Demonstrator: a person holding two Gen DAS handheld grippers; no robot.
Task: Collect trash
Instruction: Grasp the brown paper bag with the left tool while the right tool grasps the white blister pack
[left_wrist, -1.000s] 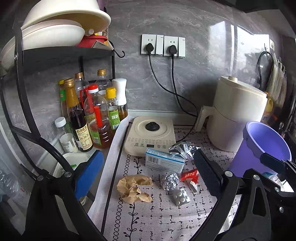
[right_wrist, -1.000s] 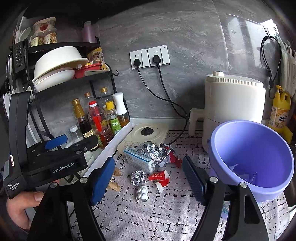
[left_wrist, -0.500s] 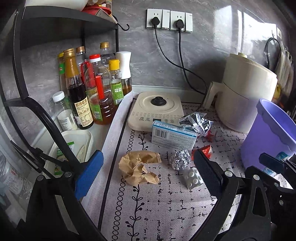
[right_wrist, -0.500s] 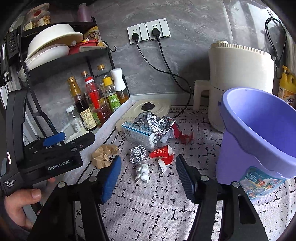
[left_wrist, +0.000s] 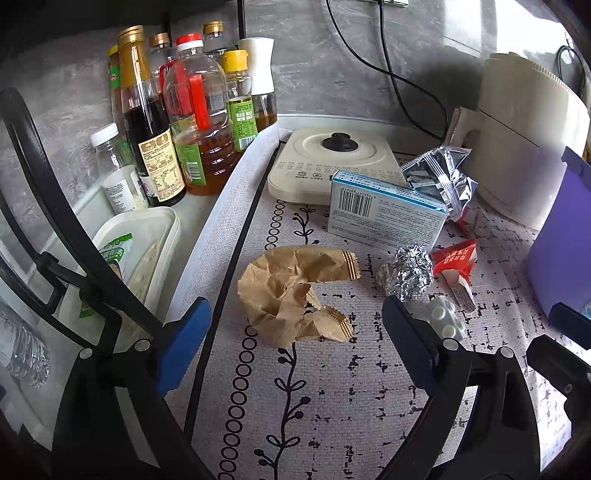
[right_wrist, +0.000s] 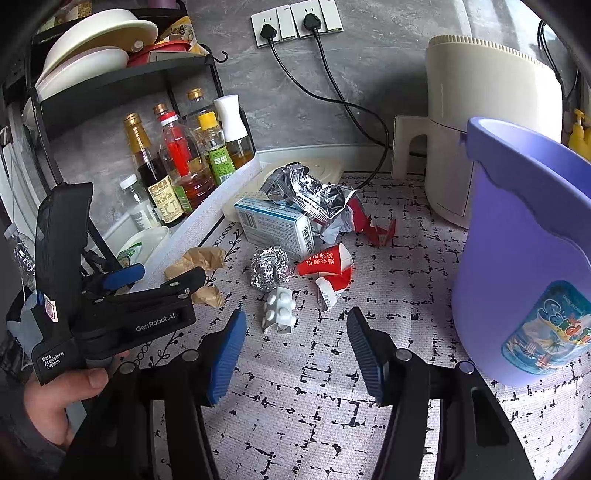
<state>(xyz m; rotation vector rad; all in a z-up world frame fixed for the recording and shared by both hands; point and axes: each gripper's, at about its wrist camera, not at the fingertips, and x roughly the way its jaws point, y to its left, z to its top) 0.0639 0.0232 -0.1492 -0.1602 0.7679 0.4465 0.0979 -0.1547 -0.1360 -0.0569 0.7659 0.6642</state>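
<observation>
Trash lies on the patterned mat: crumpled brown paper, a foil ball, a white pill blister, a torn red paper cup, a blue-white box and a silver foil bag. A purple bucket stands at the right. My left gripper is open and hovers low with the brown paper just ahead of its tips. My right gripper has its jaws closing, nothing pressed between them; the blister lies just beyond its tips.
Several oil and sauce bottles crowd the back left under a black dish rack. A cream cooker base, a cream appliance with plugged cables and a white tub sit around. A hand holds the left gripper.
Both grippers have sunk toward the mat, so the trash looms larger. The right jaws have narrowed. The bucket now rises beside the right gripper instead of below it.
</observation>
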